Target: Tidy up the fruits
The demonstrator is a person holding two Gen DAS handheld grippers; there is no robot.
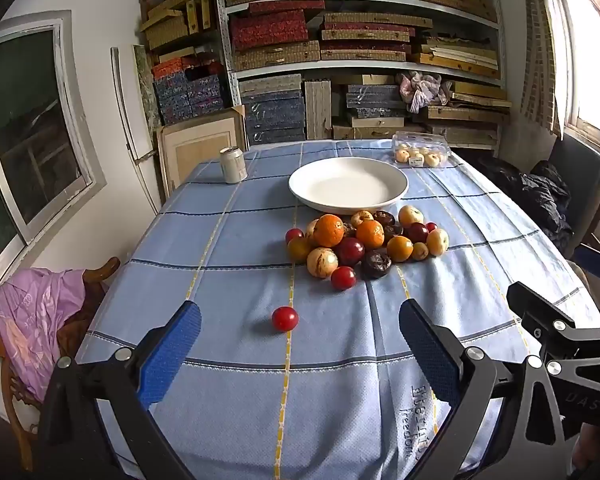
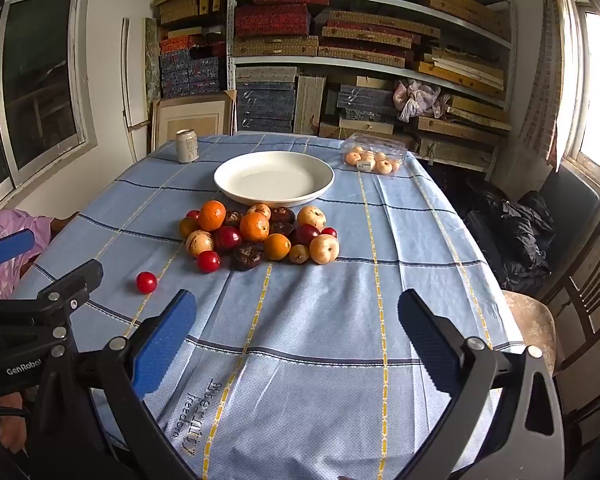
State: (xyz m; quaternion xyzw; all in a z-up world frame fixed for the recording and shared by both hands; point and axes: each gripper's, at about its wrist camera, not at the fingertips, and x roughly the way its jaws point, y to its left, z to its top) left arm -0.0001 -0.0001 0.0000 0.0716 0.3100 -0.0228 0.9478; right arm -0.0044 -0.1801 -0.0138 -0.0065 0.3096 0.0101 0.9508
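Note:
A heap of fruit [image 1: 364,242] [image 2: 260,234] lies mid-table: oranges, dark red plums, pale yellow apples and dark brown fruits. Behind it stands an empty white plate [image 1: 348,186] [image 2: 274,178]. One small red fruit [image 1: 285,318] [image 2: 146,282] lies apart, nearer me. My left gripper [image 1: 300,324] hovers open over the cloth, the lone red fruit just ahead between its blue pads. My right gripper [image 2: 296,316] is open too, over bare cloth to the right of the heap's near side. Nothing is held.
The table has a blue checked cloth [image 1: 228,240] [image 2: 400,240]. A drink can [image 1: 233,165] [image 2: 187,145] stands at the back left, a clear box of pale fruits [image 1: 420,154] [image 2: 374,158] at the back right. Chairs flank the table; shelves of boxes stand behind.

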